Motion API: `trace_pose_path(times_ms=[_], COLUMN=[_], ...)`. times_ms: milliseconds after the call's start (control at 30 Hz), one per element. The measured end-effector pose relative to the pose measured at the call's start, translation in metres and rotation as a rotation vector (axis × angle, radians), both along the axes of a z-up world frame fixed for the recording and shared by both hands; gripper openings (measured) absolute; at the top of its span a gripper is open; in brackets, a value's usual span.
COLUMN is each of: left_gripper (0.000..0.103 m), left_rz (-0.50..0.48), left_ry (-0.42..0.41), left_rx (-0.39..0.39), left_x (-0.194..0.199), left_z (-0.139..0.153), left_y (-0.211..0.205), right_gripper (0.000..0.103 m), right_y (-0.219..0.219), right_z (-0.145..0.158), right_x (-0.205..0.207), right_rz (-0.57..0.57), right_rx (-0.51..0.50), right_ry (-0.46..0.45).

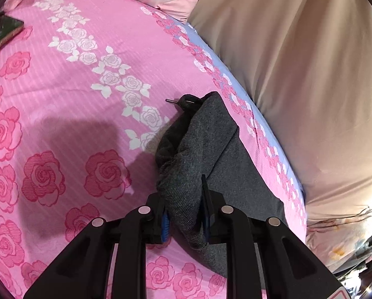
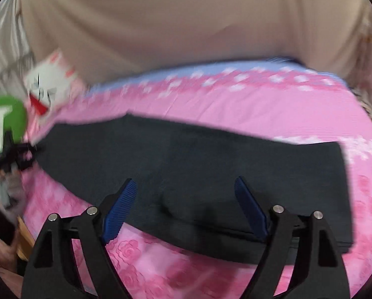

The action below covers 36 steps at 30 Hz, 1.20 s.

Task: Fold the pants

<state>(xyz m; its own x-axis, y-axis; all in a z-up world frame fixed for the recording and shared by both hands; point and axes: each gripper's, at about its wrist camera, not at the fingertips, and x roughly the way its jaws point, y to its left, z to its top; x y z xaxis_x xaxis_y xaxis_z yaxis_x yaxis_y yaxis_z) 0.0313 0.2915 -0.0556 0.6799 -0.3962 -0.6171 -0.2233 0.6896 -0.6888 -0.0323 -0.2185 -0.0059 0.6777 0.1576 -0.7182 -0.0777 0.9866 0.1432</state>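
The left tool (image 1: 184, 218) tilts down over the bed (image 1: 68, 114), its pads clamped on a bunched fold of the dark grey pants (image 1: 203, 149), which run ahead of it. The right tool (image 2: 186, 209), angled downward, stands apart with nothing gripped; the pants (image 2: 190, 154) lie flat across the bed just beyond its fingertips.
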Motion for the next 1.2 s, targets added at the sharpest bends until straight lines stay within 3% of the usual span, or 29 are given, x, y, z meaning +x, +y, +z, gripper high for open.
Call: trace_pose_path(times_ms=[67, 100, 133, 233, 333, 400, 533, 667, 700, 767, 833, 867, 1000, 1100, 1167, 1200], left_gripper=[0.018, 0.018, 0.018, 0.018, 0.018, 0.018, 0.018, 0.018, 0.018, 0.017, 0.016, 0.016, 0.016, 0.016, 0.02, 0.04], left_rz=[-0.005, -0.009, -0.011, -0.02, -0.025, -0.024, -0.023, -0.023, -0.023, -0.023, -0.04, -0.065, -0.217, -0.4, -0.524, -0.573], left_ry=[-0.006, -0.012, -0.016, -0.034, -0.042, -0.042, -0.04, -0.038, -0.04, -0.05, -0.092, -0.126, -0.274, -0.428, -0.475, -0.49], left_rx=[-0.023, -0.026, -0.022, -0.003, -0.018, -0.049, -0.063, -0.031, -0.022, 0.035, 0.159, 0.188, 0.209, 0.244, 0.244, 0.242], left_x=[0.0, -0.001, -0.001, 0.002, 0.002, 0.003, 0.001, 0.003, 0.003, 0.002, 0.0, 0.0, -0.002, -0.021, -0.035, -0.039], left_z=[-0.003, -0.004, -0.004, -0.002, -0.004, -0.007, -0.008, -0.005, -0.004, 0.007, 0.033, 0.051, 0.126, 0.191, 0.211, 0.214], left_y=[0.004, 0.005, 0.004, 0.002, 0.004, 0.008, 0.011, 0.006, 0.005, -0.003, -0.022, -0.034, -0.097, -0.18, -0.23, -0.249], right_gripper=[0.042, 0.036, 0.01, 0.01, 0.01, 0.01, 0.011, 0.015, 0.017, 0.046, 0.058, 0.058, 0.058, 0.059, 0.059, 0.059], right_y=[0.006, 0.001, -0.005, -0.012, 0.01, 0.035, 0.066, 0.041, 0.035, 0.009, -0.028, -0.047, -0.102, -0.127, -0.132, -0.135], right_z=[-0.019, -0.02, -0.015, 0.011, 0.039, 0.034, -0.024, -0.004, 0.003, 0.02, 0.038, 0.045, 0.05, 0.042, 0.036, 0.033], right_x=[0.019, 0.023, 0.027, 0.035, 0.04, 0.049, 0.064, 0.051, 0.046, 0.032, 0.006, -0.006, -0.025, -0.041, -0.044, -0.046], right_rz=[0.002, -0.03, -0.042, -0.072, -0.003, 0.084, 0.127, 0.115, 0.098, 0.04, -0.054, -0.098, -0.227, -0.284, -0.288, -0.283], right_rx=[0.002, 0.016, 0.055, 0.13, 0.153, 0.189, 0.131, 0.224, 0.234, 0.244, 0.255, 0.257, 0.285, 0.327, 0.349, 0.359], right_ry=[0.067, 0.063, 0.072, 0.029, -0.046, -0.022, 0.089, 0.045, 0.025, -0.04, -0.117, -0.139, -0.18, -0.186, -0.19, -0.188])
